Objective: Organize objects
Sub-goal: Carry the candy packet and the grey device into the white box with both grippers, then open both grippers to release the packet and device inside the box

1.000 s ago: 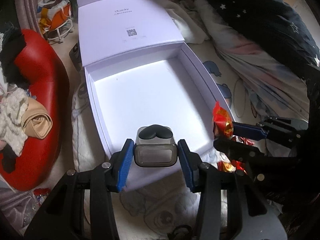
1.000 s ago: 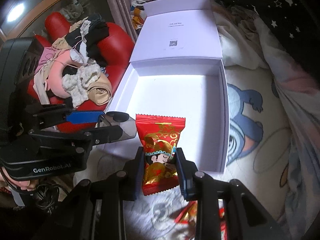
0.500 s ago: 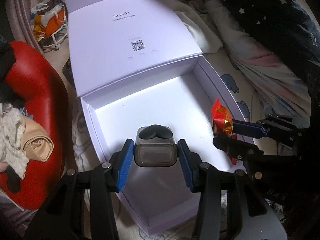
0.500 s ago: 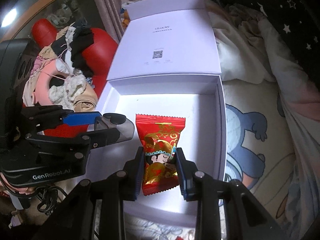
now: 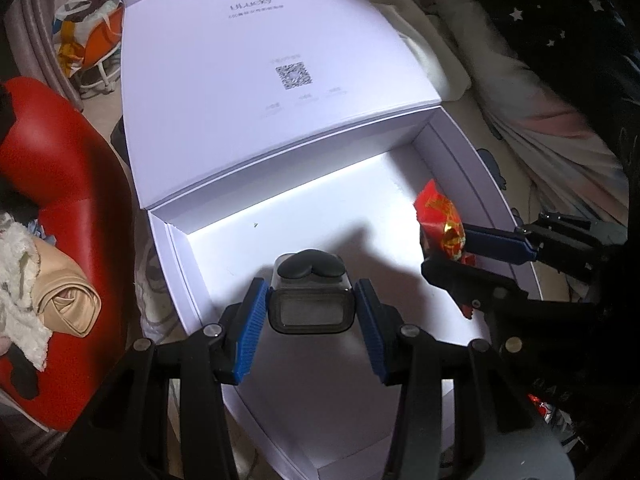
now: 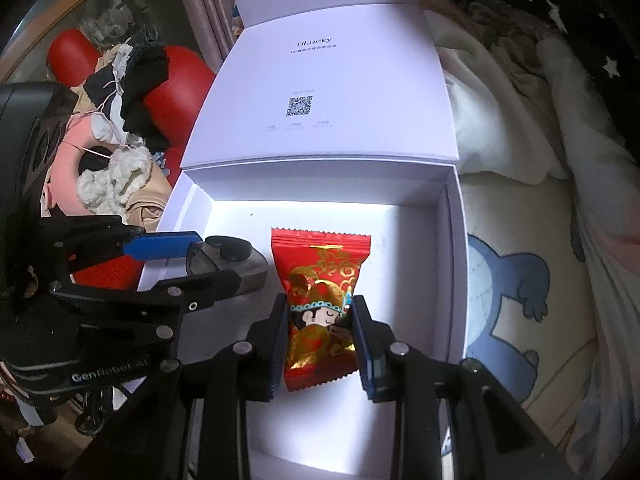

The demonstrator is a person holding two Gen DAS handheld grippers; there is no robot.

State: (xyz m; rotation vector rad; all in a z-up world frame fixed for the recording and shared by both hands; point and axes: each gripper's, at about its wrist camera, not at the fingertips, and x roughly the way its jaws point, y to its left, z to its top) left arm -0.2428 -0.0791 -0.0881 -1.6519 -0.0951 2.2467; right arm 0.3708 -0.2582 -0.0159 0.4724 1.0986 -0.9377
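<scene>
An open white box point(image 5: 176, 248) point(image 6: 456, 240) lies on the bed, its lid folded back. My left gripper point(image 5: 311, 304) point(image 6: 188, 264) is shut on a small smoky-grey case point(image 5: 311, 300) point(image 6: 236, 264) holding dark earbuds, held over the box's floor on the left side. My right gripper point(image 6: 320, 320) point(image 5: 452, 252) is shut on a red candy packet point(image 6: 320, 280) point(image 5: 438, 216) printed with a cartoon figure, held over the box's right side. Both point steeply down into the box, side by side.
A red chair point(image 5: 60, 184) point(image 6: 180, 80) piled with clothes point(image 6: 120, 128) stands left of the box. A cartoon-print bedsheet point(image 6: 520, 280) and a dark star-patterned quilt point(image 5: 560, 20) lie to the right. Red wrappers point(image 5: 540, 404) show near the box's front right corner.
Both grippers have moved forward and down from the box's near edge to over its inside, each keeping its object. The box looks larger and closer.
</scene>
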